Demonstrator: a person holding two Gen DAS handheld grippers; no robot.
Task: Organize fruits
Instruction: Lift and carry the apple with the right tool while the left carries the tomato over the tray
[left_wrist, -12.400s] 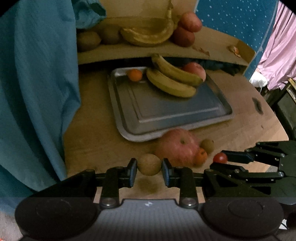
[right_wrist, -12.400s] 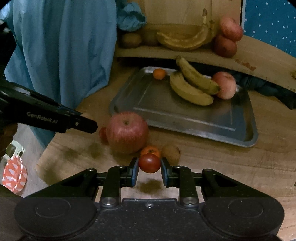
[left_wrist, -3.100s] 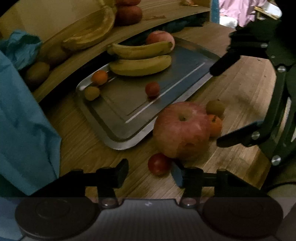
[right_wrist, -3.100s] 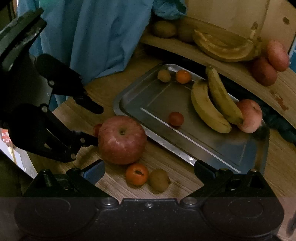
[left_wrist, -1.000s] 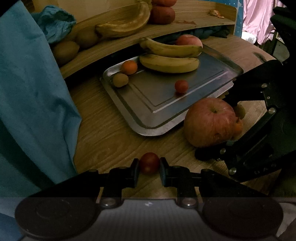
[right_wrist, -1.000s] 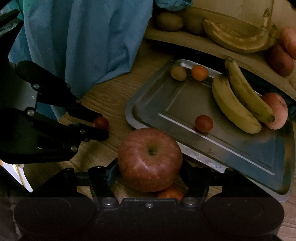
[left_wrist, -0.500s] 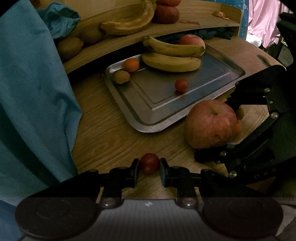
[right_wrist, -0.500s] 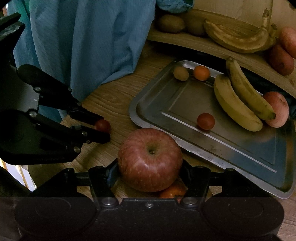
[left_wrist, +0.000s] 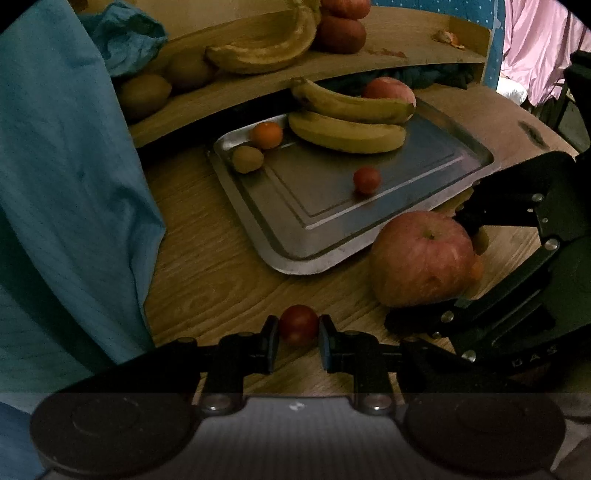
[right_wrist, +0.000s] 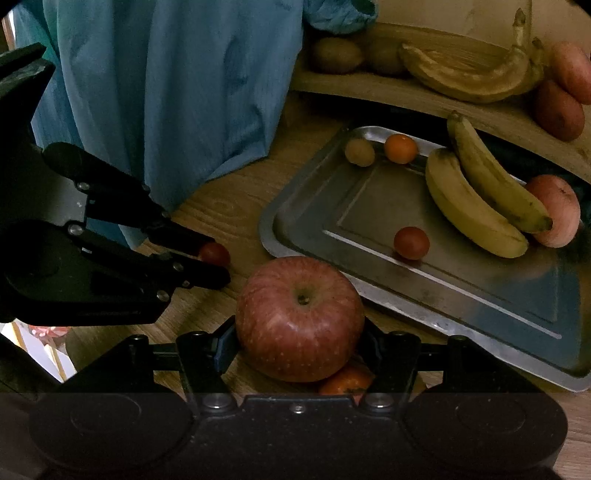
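Two fruits were in grip at this point. The left gripper (left_wrist: 298, 334) was closed on a small red tomato (left_wrist: 298, 324), pads on both sides of it, held just above the wooden table (left_wrist: 207, 266) short of the near corner of the metal tray (left_wrist: 258, 221). The right gripper (right_wrist: 300, 345) had its jaws spread wide and clamped against the flanks of the large red apple (right_wrist: 300, 317), stem up; whether the apple was lifted clear of the table could not be told from either view. An orange fruit (right_wrist: 347, 380) sat directly under and behind the apple, touching it. On the tray: two bananas (right_wrist: 476, 206) side by side, a peach-coloured fruit (right_wrist: 554, 210) against them at the far end, a second small tomato (right_wrist: 411, 242) loose near the middle, and a kiwi (right_wrist: 359, 152) beside a small orange (right_wrist: 400, 148) in the far corner. Judged stage: both fruits gripped, transfer to the tray not yet done. Risks noted: the apple was round, smooth and near the limit of the jaw span, so contact was likely thin and a tilt could let it slip or roll; the two grippers stood close together and headed for the same tray edge, so they could collide; the tomato was soft and could be bruised by too much squeeze; anything set down carelessly could knock the loose tomato rolling on the smooth metal.
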